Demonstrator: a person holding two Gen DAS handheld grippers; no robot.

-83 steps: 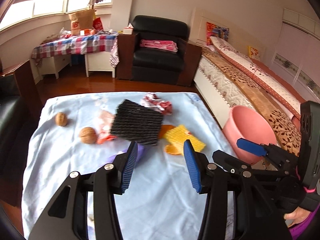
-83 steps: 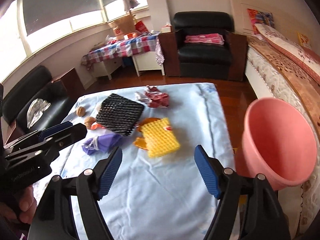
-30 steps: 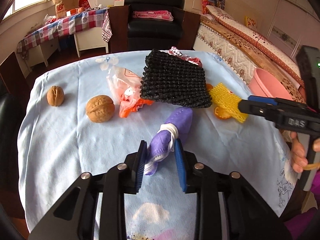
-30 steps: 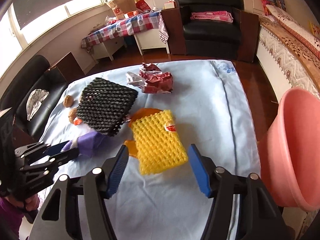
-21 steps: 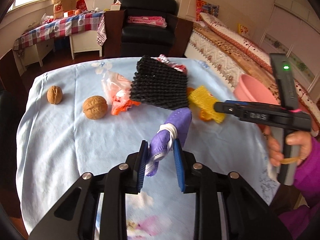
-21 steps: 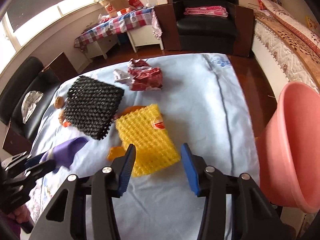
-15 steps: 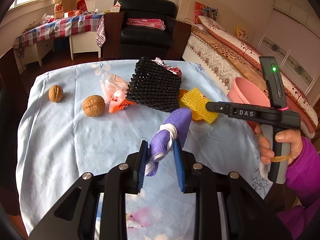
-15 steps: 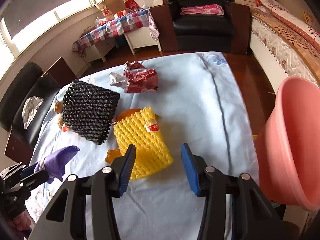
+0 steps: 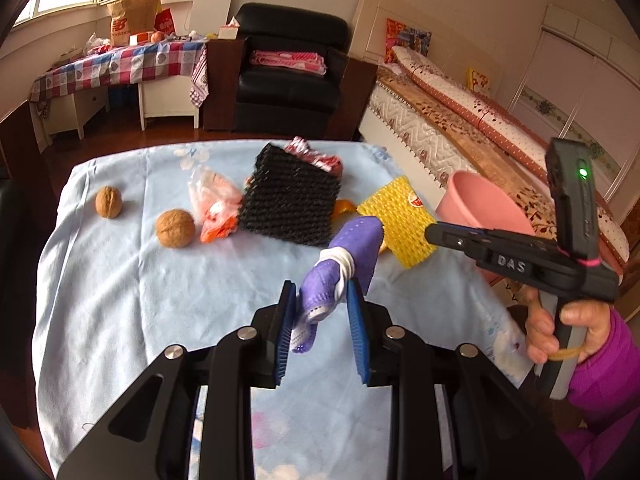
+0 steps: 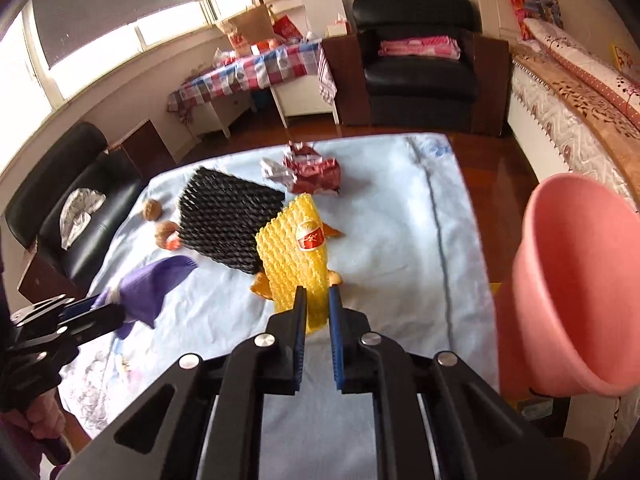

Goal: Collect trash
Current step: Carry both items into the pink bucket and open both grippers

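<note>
My left gripper (image 9: 321, 300) is shut on a crumpled purple glove (image 9: 352, 244) with a white band, held up above the blue tablecloth (image 9: 120, 280). My right gripper (image 10: 318, 300) has its jaws closing on the near edge of a yellow foam net (image 10: 294, 248), and the pads press on it. The net is tilted up off the cloth. On the table lie a black foam net (image 10: 228, 220), a crumpled red wrapper (image 10: 312, 172), orange peel (image 10: 262, 288) and a clear bag with orange scraps (image 9: 214, 204). A pink bin (image 10: 576, 280) stands off the table's right edge.
Two walnuts (image 9: 175, 228) (image 9: 108, 201) sit on the left of the cloth. Beyond the table are a black armchair (image 9: 288, 76), a checked-cloth side table (image 9: 116, 68) and a bed (image 9: 460, 128) along the right. A hand in a purple sleeve (image 9: 592, 364) holds the right gripper.
The right jaws have closed from wide apart onto the yellow net and raised its near edge. The left gripper has risen with the purple glove.
</note>
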